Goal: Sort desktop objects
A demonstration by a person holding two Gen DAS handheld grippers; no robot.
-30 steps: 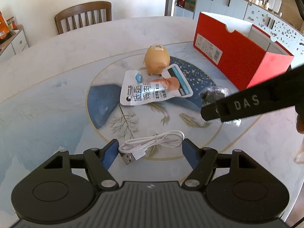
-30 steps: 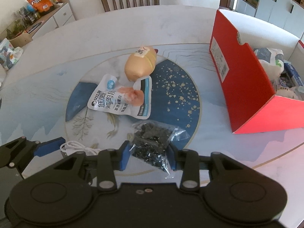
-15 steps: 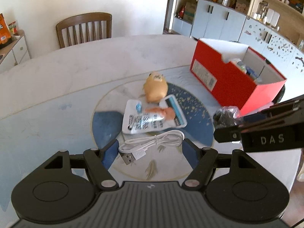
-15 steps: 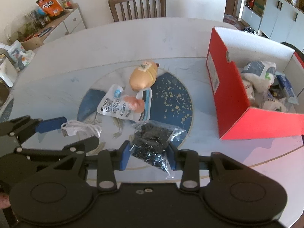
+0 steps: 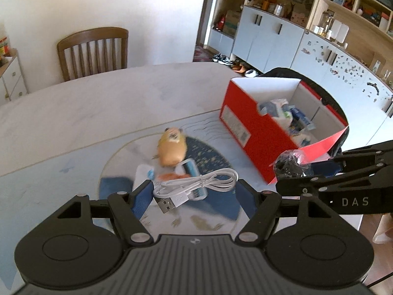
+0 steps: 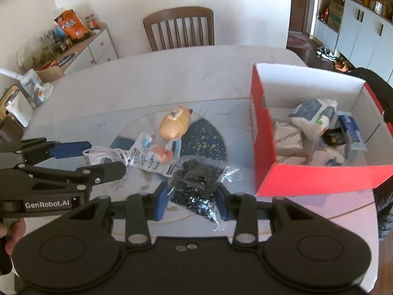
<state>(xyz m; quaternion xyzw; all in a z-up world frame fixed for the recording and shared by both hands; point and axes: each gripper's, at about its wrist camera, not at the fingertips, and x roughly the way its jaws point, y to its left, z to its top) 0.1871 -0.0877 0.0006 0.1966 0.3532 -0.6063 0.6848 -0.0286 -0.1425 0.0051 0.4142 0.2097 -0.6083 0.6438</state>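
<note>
The left gripper is squeezing a white cable between its blue pads, with its jaws about halfway apart. The coiled cable is hanging in the air above the table, with its metal plug sticking out near the left pad.

Under the cable, near the middle of the table, a white snack packet is lying flat on the blue round picture. A tan toy is lying just behind the packet, touching its far edge.

The right gripper is pinching a clear bag of small black bits. Its jaws are close together and the bag is sticking up between them, off the table.

Over toward the right edge of the table a red box is sitting open. White packets and a blue pack are lying inside it. A wooden chair is standing behind the far edge of the table.
</note>
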